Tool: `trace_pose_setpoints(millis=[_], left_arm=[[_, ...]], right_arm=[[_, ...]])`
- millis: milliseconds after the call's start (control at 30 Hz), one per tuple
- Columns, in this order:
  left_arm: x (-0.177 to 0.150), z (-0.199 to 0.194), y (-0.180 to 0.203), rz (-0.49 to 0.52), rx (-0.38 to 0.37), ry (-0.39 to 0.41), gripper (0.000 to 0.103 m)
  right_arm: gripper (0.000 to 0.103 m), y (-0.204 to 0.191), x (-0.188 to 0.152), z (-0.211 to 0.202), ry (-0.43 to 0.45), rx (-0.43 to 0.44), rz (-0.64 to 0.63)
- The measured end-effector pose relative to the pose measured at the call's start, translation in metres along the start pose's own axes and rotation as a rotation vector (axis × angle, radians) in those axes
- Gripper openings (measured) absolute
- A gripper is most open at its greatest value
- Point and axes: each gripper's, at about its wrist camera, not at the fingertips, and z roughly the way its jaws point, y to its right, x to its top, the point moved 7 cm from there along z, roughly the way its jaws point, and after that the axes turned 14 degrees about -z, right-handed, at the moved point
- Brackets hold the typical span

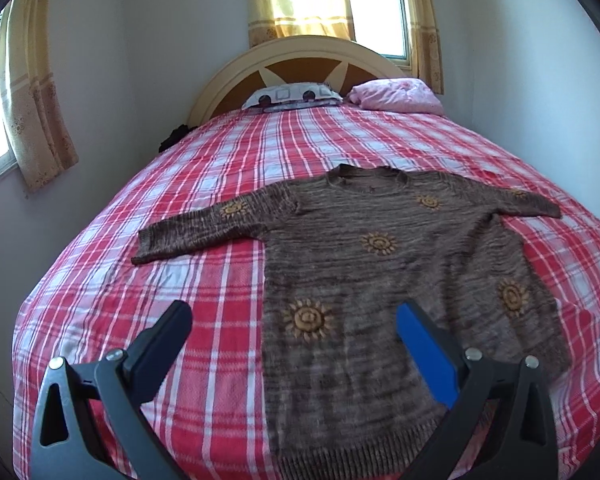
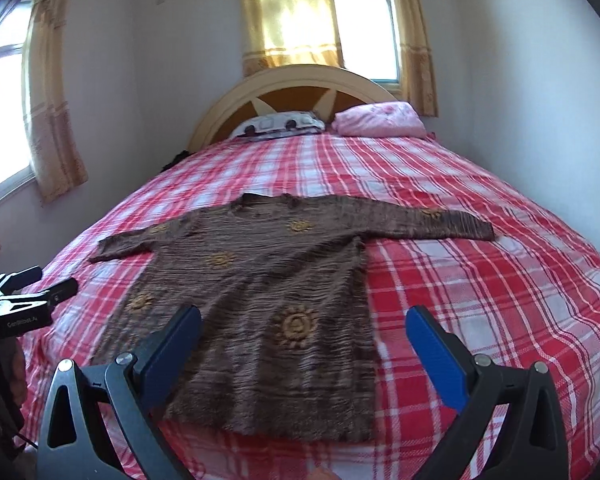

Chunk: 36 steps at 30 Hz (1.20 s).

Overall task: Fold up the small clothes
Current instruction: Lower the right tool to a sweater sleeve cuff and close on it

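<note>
A brown knit sweater [image 1: 380,280] with yellow sun motifs lies flat, face up, on the red plaid bed, both sleeves spread out to the sides and its hem toward me. It also shows in the right wrist view [image 2: 268,312]. My left gripper [image 1: 296,316] is open and empty, hovering above the sweater's lower left edge. My right gripper [image 2: 304,320] is open and empty above the sweater's lower right part. The left gripper also shows at the left edge of the right wrist view [image 2: 32,284].
The bed [image 1: 160,300] has a red and white plaid sheet. A patterned pillow [image 1: 292,96] and a pink pillow [image 1: 396,96] lie by the headboard [image 1: 300,56]. Walls close in on both sides; curtained windows [image 1: 328,0] are behind and at left.
</note>
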Motion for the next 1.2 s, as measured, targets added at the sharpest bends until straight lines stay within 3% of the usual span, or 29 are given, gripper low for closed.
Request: trace_pose_setpoints(millis=[167,567,833,967,1033,1200], left_arm=[[0.019,0.040,-0.003,-0.006,0.020,-0.003,0.103],[0.040,0.143,-0.007,-0.052,0.063,-0.109,0.103],[0.046,0.180,-0.007,-0.055,0.081,-0.137,0.103],[0.042,0.199,-0.009,-0.063,0.094,-0.173,0.103],[0.038,0.206,-0.009,-0.064,0.100,-0.188,0.103],[0.031,0.218,-0.007,-0.074,0.084,-0.231,0.103]], right_arm=[[0.102,0.052,-0.002,0.039,-0.066,-0.032,0.059],[0.102,0.193,0.008,0.128,-0.157,-0.128,0.253],[0.101,0.259,-0.009,0.184,-0.242,-0.178,0.352],[0.094,0.280,-0.010,0.203,-0.255,-0.189,0.358],[0.085,0.291,-0.012,0.214,-0.271,-0.183,0.380],[0.079,0.314,-0.020,0.233,-0.302,-0.188,0.429]])
